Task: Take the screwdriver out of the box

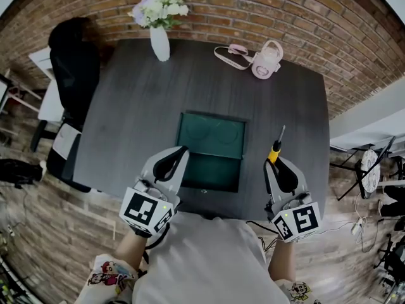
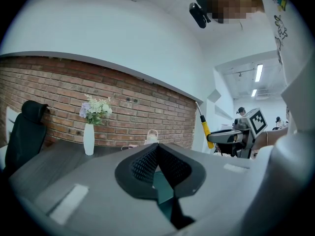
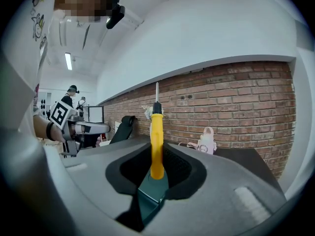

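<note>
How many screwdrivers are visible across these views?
1. The yellow-handled screwdriver is clamped in the right gripper, to the right of the open box. The box looks empty, though the left gripper covers one corner.

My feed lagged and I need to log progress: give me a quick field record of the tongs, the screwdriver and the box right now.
box: open on the table, lid folded back
screwdriver: out of the box, held to its right, tip pointing up
right tongs: shut on the screwdriver's yellow handle
left tongs: shut, empty, over the box's left edge
task state: screwdriver is out, not set down
</note>
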`<state>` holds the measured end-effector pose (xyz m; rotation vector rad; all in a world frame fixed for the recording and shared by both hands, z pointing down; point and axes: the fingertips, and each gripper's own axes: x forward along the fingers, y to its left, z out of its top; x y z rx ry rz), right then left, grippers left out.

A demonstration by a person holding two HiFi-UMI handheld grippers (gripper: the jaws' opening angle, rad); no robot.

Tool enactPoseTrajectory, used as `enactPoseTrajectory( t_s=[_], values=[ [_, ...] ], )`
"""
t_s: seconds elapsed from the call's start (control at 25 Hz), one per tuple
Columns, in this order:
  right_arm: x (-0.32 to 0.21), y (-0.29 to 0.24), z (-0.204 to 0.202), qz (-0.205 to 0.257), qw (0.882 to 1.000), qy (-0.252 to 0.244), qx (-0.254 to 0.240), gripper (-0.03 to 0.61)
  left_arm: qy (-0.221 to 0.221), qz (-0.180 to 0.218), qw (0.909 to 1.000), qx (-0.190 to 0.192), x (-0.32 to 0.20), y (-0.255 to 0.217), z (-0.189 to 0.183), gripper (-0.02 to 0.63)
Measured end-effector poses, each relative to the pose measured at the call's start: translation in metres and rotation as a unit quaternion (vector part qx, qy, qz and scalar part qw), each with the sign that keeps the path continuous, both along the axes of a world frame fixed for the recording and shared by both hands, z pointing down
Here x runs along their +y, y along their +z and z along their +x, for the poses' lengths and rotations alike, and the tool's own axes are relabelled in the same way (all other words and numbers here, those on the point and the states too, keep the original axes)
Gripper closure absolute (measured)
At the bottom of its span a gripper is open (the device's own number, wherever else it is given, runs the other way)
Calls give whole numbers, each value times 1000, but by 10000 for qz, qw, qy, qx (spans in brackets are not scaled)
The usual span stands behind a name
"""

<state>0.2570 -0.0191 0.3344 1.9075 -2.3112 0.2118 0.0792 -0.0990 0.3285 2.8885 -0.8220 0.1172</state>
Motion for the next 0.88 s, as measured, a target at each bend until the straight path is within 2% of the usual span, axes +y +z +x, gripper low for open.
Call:
enactPoseTrajectory(
  t_s=[0.48, 0.88],
  values=[
    [0, -1, 1, 40, 10000, 30, -81, 505, 40, -2, 10000, -36, -4, 2, -4, 614],
    [6, -1, 6, 24, 9998, 196, 61, 505, 363, 7, 9992, -155, -9, 4, 5, 614]
  ],
)
